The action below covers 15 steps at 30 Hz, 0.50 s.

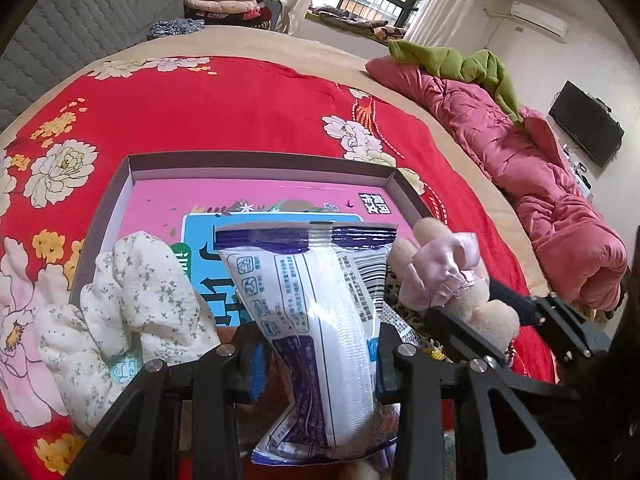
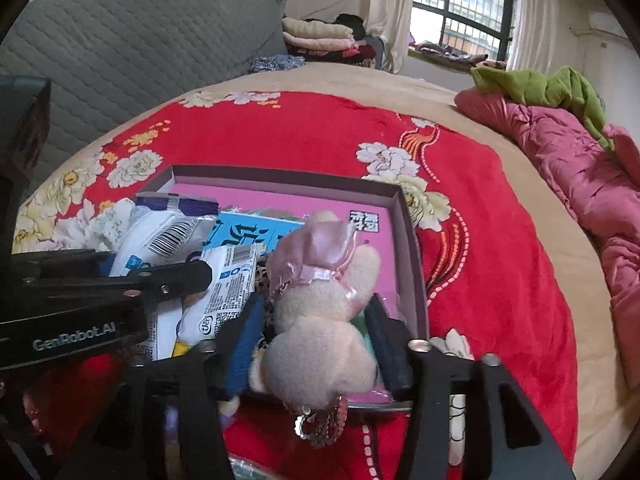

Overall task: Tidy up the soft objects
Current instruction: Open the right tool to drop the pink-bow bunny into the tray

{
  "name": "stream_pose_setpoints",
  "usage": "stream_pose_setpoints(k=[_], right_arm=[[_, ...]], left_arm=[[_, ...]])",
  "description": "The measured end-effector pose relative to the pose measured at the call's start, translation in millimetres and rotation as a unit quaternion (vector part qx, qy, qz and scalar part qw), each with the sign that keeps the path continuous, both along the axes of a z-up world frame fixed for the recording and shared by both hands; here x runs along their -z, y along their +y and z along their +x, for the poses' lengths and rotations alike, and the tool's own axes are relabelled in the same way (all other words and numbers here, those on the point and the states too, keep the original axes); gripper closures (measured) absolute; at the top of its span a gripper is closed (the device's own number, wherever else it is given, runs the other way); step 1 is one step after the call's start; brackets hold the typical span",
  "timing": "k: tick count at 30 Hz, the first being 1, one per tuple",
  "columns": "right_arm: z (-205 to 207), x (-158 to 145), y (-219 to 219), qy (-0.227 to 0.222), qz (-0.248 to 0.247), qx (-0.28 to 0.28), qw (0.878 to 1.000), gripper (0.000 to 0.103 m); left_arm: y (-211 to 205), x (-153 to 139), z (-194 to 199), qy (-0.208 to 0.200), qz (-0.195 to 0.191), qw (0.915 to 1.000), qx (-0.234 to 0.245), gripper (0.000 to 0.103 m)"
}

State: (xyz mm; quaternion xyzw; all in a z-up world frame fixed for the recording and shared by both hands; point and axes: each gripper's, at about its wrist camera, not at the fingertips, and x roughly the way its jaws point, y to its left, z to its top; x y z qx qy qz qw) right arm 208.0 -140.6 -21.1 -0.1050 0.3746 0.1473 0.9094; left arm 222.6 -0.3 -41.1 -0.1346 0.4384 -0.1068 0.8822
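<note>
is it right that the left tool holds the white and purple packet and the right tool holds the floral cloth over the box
Not quite. The left tool does hold the white and purple packet, but the right tool holds the plush toy in a pink dress over the box, as the right wrist view shows. The floral cloth lies ungripped.

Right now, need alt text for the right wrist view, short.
The right tongs grip a cream plush toy in a pink satin dress over the near edge of a shallow box on a red floral blanket. The left tongs, at left, hold a white packet over the box.
</note>
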Motion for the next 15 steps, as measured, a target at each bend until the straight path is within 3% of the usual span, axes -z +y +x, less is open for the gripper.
stream_pose_setpoints(k=[11, 15], right_arm=[[-24.7, -22.5, -33.0, -0.027, 0.001, 0.044, 0.999, 0.036], [-36.0, -23.6, -45.6, -0.017, 0.008, 0.05, 0.999, 0.036]], left_arm=[[-5.1, 0.4, 1.0, 0.0, 0.0, 0.9999, 0.01, 0.061], [-9.4, -0.6, 0.2, -0.002, 0.0, 0.9999, 0.015, 0.051]])
